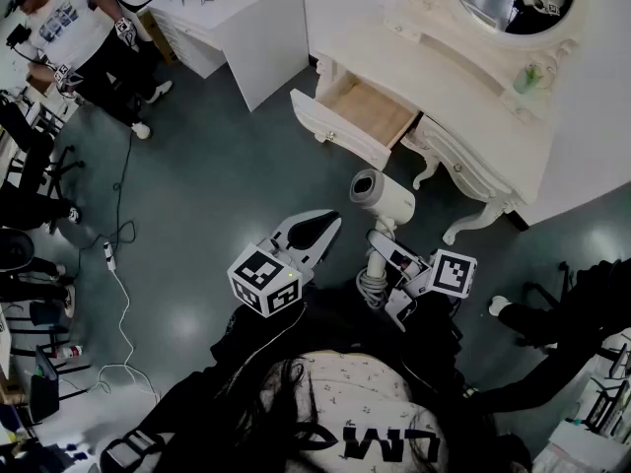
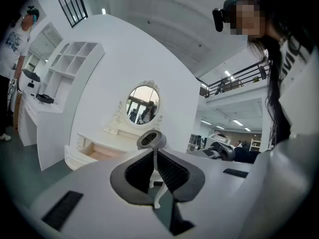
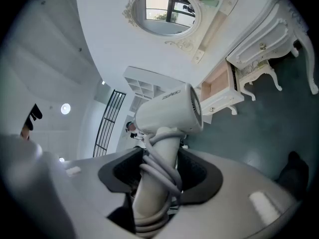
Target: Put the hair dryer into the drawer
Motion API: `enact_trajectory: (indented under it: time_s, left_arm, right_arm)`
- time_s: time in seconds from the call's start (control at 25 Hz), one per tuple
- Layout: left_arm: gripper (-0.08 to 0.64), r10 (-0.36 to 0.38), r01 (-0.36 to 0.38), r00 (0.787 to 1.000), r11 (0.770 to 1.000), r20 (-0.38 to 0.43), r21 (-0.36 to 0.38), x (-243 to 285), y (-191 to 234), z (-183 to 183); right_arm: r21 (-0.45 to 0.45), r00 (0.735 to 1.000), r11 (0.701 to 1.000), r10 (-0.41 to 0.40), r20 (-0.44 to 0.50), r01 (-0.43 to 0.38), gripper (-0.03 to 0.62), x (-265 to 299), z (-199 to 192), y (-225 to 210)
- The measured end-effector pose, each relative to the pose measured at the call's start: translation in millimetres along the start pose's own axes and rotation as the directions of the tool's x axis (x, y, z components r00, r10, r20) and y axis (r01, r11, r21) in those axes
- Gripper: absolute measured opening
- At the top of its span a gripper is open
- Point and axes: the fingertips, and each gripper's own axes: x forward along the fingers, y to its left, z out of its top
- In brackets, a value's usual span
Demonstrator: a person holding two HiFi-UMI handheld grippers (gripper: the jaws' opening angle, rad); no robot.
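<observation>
A white hair dryer (image 1: 383,197) hangs in the air in front of the vanity, its grey cord wound round the handle (image 1: 374,269). My right gripper (image 1: 383,256) is shut on that handle; in the right gripper view the hair dryer (image 3: 167,116) stands up between the pads, barrel pointing toward the drawer (image 3: 219,83). The wooden-bottomed drawer (image 1: 370,111) of the white vanity table (image 1: 483,116) is pulled out. My left gripper (image 1: 320,233) hovers just left of the dryer, tips together and nothing held. From the left gripper view the hair dryer (image 2: 151,140) shows beyond the left gripper (image 2: 156,156).
A person (image 1: 79,37) stands at the far left by a white desk (image 1: 227,18). Cables (image 1: 118,264) trail over the dark floor at left, next to chairs. Someone's legs (image 1: 552,313) reach in from the right. The vanity's curved legs (image 1: 473,220) stand beyond the dryer.
</observation>
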Motion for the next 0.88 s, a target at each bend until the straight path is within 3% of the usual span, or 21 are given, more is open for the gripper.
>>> enact_trajectory:
  time_s: [0.88]
  left_arm:
    - [0.002,-0.027,0.027,0.999,1.000,-0.025,-0.004,-2.2,1.4,-9.3]
  right_arm:
    - [0.008,0.999,0.999,-0.032,0.032,0.032,0.233,-4.3,0.8,-4.8]
